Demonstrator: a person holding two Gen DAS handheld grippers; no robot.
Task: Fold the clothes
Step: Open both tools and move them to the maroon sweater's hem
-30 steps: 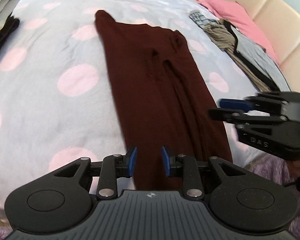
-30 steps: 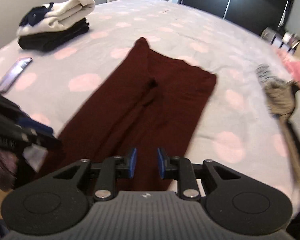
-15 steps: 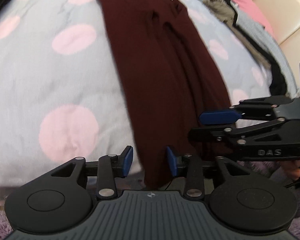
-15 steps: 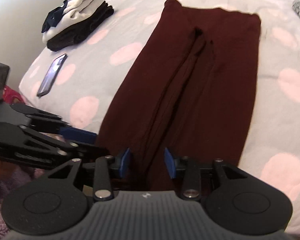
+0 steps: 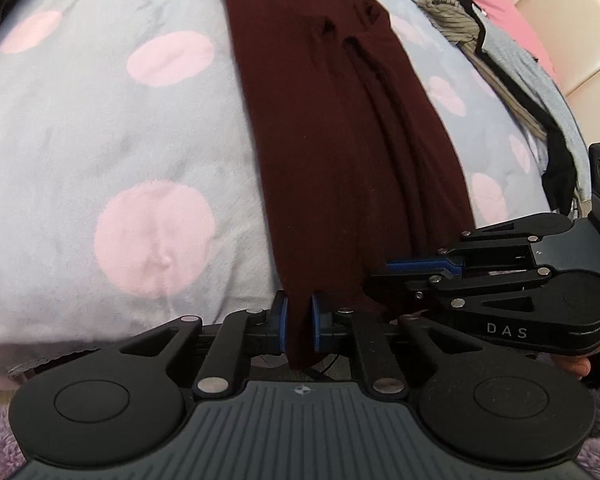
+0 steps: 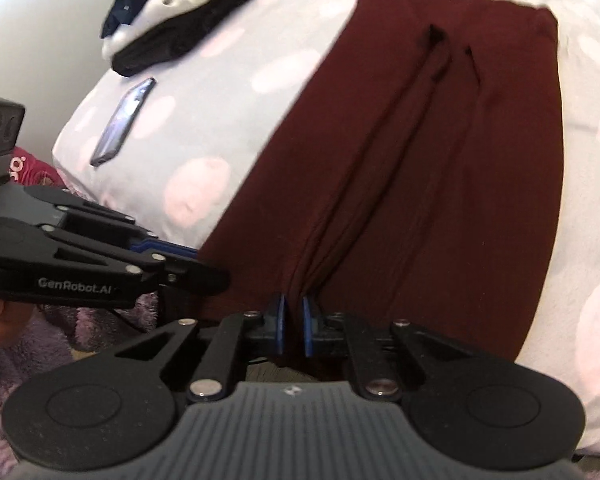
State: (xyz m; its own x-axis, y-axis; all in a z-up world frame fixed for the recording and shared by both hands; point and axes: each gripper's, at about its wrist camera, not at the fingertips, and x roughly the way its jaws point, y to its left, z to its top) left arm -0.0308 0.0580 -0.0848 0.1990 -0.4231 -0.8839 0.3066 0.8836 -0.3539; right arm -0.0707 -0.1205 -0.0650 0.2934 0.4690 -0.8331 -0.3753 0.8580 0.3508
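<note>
**Both grippers pinch the hem end of the maroon trousers**

Where half a second ago both sets of jaws stood apart over the cloth, they are now closing onto the maroon trousers (image 5: 352, 140), which lie flat along the spotted blanket (image 5: 100, 128) with the near end draped over its edge. The left gripper (image 5: 299, 322) clamps one leg end, the right gripper (image 6: 293, 322) the other, so a lift-and-fold looks ready. The fabric is thin, matte and softly creased; the blanket is plush. Folded clothes (image 6: 180, 20) and a phone (image 6: 124, 120) lie well apart.
</note>
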